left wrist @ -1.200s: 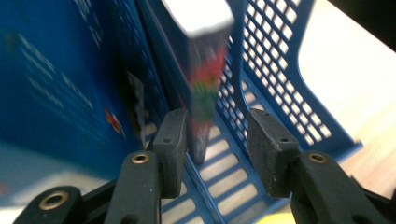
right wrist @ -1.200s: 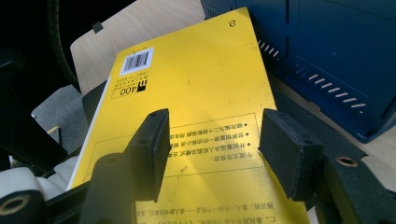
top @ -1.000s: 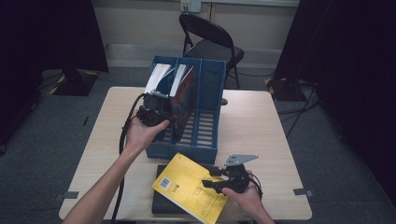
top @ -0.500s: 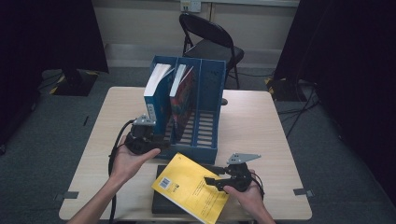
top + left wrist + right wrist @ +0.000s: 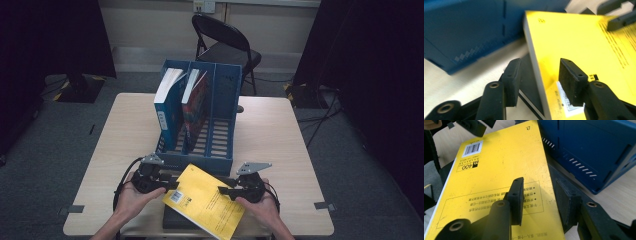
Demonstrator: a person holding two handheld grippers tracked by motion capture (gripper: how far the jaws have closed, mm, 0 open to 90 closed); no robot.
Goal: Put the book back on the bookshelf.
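Note:
A yellow book (image 5: 205, 200) lies slanted on a dark book (image 5: 172, 220) at the table's front, just before a blue three-slot file rack (image 5: 220, 160). My left gripper (image 5: 169, 185) is at the book's left edge. Its jaws have just been opening and straddle that edge (image 5: 539, 65), one pad over the yellow cover (image 5: 574, 37) and one beside it, with gaps showing. My right gripper (image 5: 223, 191) is at the book's right edge. Its jaws have just been closing and straddle that edge (image 5: 537, 182), not visibly pressing on the cover (image 5: 499, 157).
The rack holds a blue-and-white book (image 5: 167, 100) and a red book (image 5: 197, 100) in its left and middle slots. A folding chair (image 5: 225, 45) stands behind the table (image 5: 280, 135). The rack's front wall (image 5: 594, 145) is close to both grippers.
My left hand has come down from the rack's books to the table and now sits at the yellow book's left edge. The right hand and the yellow book have stayed put.

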